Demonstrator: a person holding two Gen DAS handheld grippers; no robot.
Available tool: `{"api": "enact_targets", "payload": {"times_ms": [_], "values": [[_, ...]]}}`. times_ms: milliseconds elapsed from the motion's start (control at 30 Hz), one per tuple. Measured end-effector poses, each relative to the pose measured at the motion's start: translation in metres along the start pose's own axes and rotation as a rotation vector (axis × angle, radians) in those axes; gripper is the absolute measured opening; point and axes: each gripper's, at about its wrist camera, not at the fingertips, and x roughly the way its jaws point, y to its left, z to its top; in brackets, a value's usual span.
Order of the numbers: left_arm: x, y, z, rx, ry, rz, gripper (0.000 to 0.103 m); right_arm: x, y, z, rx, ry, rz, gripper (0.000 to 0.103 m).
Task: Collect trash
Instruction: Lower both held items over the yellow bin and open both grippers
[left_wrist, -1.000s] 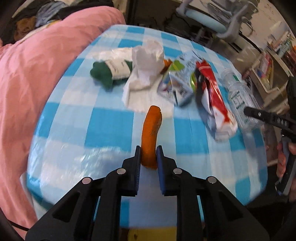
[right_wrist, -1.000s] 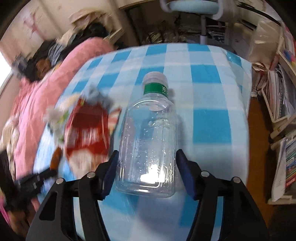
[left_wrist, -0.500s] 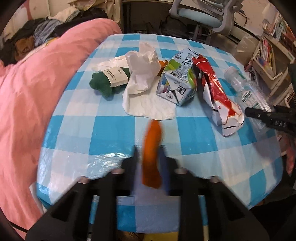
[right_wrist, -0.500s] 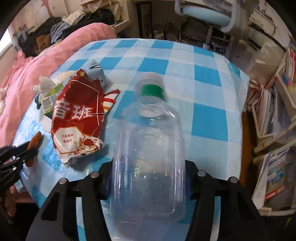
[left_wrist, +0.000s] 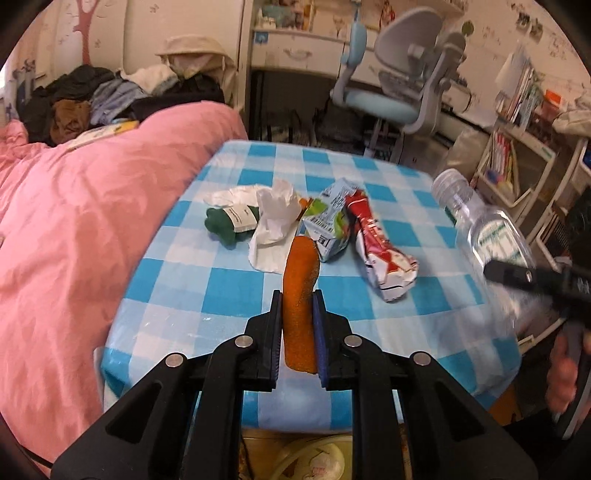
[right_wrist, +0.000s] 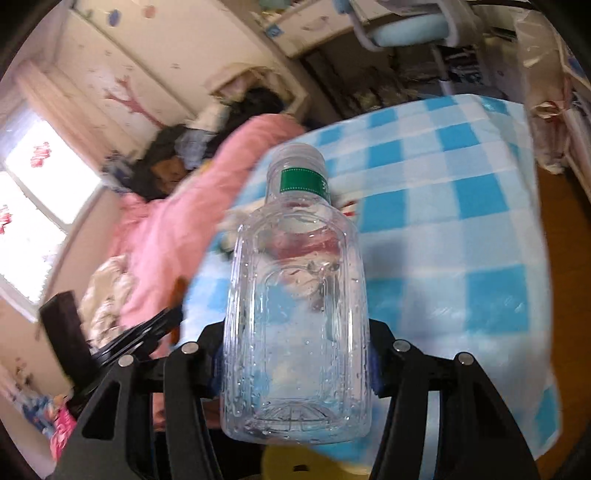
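My left gripper (left_wrist: 297, 314) is shut on an orange peel strip (left_wrist: 301, 295), held up above the near edge of the blue checked table (left_wrist: 207, 291). My right gripper (right_wrist: 295, 354) is shut on a clear plastic bottle (right_wrist: 297, 325) with a green neck band, lifted off the table; that bottle (left_wrist: 484, 229) also shows at the right of the left wrist view. On the table lie a red snack bag (left_wrist: 380, 254), a crushed drink carton (left_wrist: 328, 225), a crumpled white tissue (left_wrist: 275, 225) and a green wrapped item (left_wrist: 229, 223).
A pink quilt (left_wrist: 74, 240) covers the bed left of the table. A blue-grey desk chair (left_wrist: 399, 92) stands behind it, shelves with books (left_wrist: 517, 147) at the right. A yellowish round container (left_wrist: 314, 458) sits on the floor below the table's near edge.
Both grippers have risen and tilted up, lifting the peel and the bottle off the table. The right jaws closed in on the bottle. More of the room shows in both views.
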Motion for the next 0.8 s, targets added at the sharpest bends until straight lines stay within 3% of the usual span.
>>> {"api": "enact_targets", "payload": {"times_ms": [133, 267, 433, 800], "values": [[-0.025, 0.0, -0.013, -0.009, -0.042, 0.006, 0.015, -0.005, 0.029, -0.038, -0.058, -0.012, 0.079, 0.055], [-0.045, 0.002, -0.025, -0.024, -0.072, 0.013, 0.015, 0.006, 0.043, -0.072, -0.094, 0.042, 0.095, 0.055], [-0.064, 0.005, -0.042, -0.032, -0.087, 0.017, 0.015, 0.026, 0.052, -0.107, -0.125, 0.133, 0.068, 0.055], [-0.083, 0.004, -0.061, -0.029, -0.094, 0.019, 0.015, 0.055, 0.062, -0.139, -0.185, 0.248, -0.013, 0.055]]}}
